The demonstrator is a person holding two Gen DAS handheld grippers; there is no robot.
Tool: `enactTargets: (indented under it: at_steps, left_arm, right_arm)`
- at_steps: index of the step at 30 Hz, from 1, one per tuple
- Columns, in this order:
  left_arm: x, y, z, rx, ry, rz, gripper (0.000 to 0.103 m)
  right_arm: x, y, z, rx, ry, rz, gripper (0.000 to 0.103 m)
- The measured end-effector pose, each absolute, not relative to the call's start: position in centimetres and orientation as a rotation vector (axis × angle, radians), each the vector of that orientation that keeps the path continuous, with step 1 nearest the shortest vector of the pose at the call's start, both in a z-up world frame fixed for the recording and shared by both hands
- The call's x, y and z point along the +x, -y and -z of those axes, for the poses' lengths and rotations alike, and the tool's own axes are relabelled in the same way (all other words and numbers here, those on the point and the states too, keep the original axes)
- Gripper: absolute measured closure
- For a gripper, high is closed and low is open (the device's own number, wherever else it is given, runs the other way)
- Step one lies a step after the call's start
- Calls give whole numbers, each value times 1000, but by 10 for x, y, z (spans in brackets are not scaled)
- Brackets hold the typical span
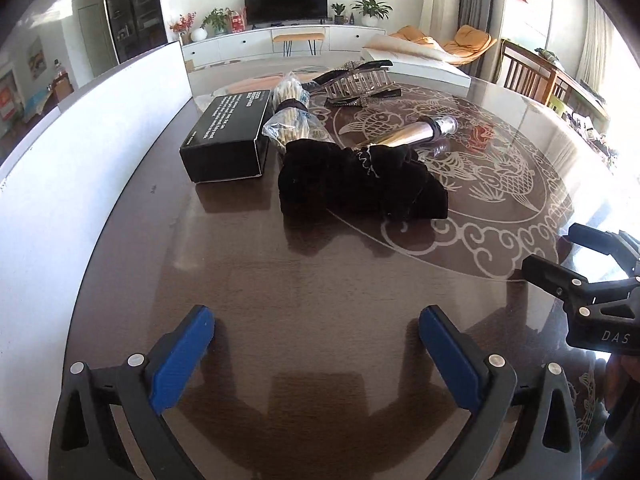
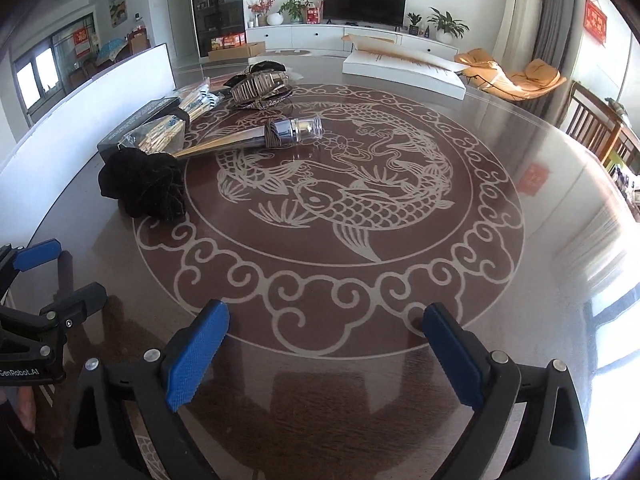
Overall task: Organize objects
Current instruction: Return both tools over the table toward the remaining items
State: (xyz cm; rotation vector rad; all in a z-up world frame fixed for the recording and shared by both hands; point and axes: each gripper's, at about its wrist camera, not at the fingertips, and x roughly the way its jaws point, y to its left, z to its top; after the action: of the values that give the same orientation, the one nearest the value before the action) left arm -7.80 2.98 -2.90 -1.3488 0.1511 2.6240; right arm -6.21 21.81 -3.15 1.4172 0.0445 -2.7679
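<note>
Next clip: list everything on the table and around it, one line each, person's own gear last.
table: 1, dark brown with pale fish pattern, under everything
box: 1, black with white print, far left
swab bags: 2, clear with pale sticks, right of box
cloth: 1, black, crumpled, mid-table
tube: 1, silver-gold with clear cap, behind cloth
hair clips: several, black and clear, far side
white board: 1, left edge
TV: 1, black, back wall
left tongs: blue pads, open, empty
right tongs: blue pads, open, empty

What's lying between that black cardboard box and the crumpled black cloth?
A clear plastic bag of pale sticks lies between box and cloth, in the left wrist view.
</note>
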Motion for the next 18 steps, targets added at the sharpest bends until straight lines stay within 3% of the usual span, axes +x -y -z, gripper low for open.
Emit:
enactTargets:
  at_steps: [18]
  left_arm:
    - [-89,-25,28,-1347,-140,-2619,0]
  right_arm:
    - [-63,-215,34,1429,-47,2769,0]
